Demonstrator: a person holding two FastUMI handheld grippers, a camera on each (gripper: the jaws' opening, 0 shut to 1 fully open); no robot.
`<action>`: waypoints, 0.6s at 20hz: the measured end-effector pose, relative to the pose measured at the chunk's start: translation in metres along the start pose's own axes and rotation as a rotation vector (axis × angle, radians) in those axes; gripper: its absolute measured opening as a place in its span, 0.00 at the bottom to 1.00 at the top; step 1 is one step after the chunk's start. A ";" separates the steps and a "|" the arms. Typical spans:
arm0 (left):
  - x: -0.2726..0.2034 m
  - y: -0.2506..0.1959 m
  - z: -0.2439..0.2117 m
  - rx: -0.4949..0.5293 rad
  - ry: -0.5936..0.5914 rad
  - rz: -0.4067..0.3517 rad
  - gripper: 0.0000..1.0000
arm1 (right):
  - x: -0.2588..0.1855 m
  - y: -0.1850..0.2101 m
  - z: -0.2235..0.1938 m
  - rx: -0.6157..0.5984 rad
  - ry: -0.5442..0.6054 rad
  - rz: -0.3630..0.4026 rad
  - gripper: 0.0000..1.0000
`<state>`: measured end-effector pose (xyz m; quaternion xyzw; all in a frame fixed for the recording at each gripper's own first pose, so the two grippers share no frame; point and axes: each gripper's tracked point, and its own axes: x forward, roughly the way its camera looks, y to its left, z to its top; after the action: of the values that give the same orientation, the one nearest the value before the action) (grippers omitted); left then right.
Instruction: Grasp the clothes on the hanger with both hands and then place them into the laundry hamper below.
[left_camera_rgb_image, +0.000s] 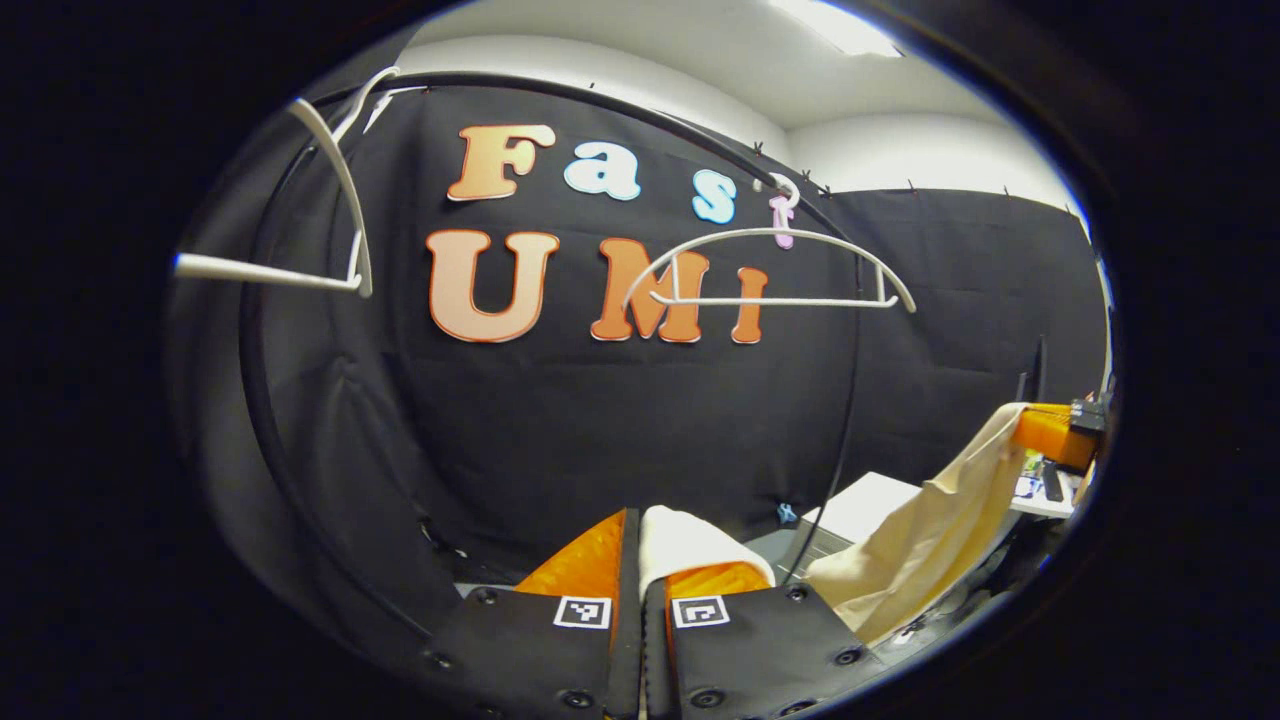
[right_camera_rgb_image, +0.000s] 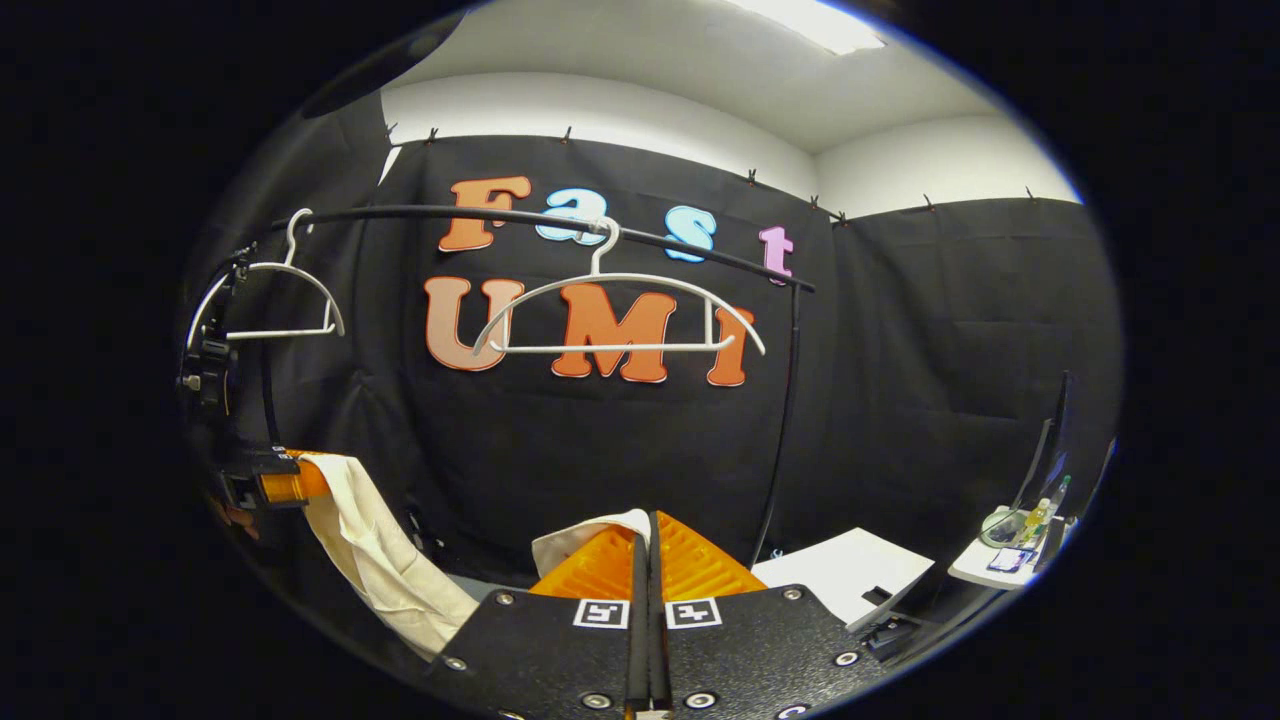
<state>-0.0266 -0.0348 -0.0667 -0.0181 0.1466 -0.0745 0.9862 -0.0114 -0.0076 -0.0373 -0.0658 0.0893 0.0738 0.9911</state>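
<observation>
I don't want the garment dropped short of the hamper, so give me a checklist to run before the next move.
1. Left tool shut on the cream garment: ok, cloth pinched between its fingers.
2. Right tool shut on the garment: ok, cloth at its tips.
3. Garment off the hanger: ok, hanger hangs bare on the rail.
4. Garment clear of the second hanger: ok.
5. Hamper position below: cannot tell.
</observation>
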 end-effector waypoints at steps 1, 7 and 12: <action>-0.003 -0.004 -0.009 0.012 0.005 -0.008 0.08 | 0.002 0.006 -0.011 0.016 0.011 0.019 0.00; 0.022 -0.023 -0.049 0.024 0.000 -0.005 0.08 | 0.034 0.036 -0.083 0.093 0.109 0.085 0.00; 0.053 -0.021 -0.053 -0.027 -0.036 0.040 0.09 | 0.072 0.047 -0.105 0.146 0.126 0.101 0.00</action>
<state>0.0047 -0.0641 -0.1310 -0.0301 0.1302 -0.0524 0.9896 0.0340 0.0331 -0.1586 0.0068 0.1599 0.1128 0.9806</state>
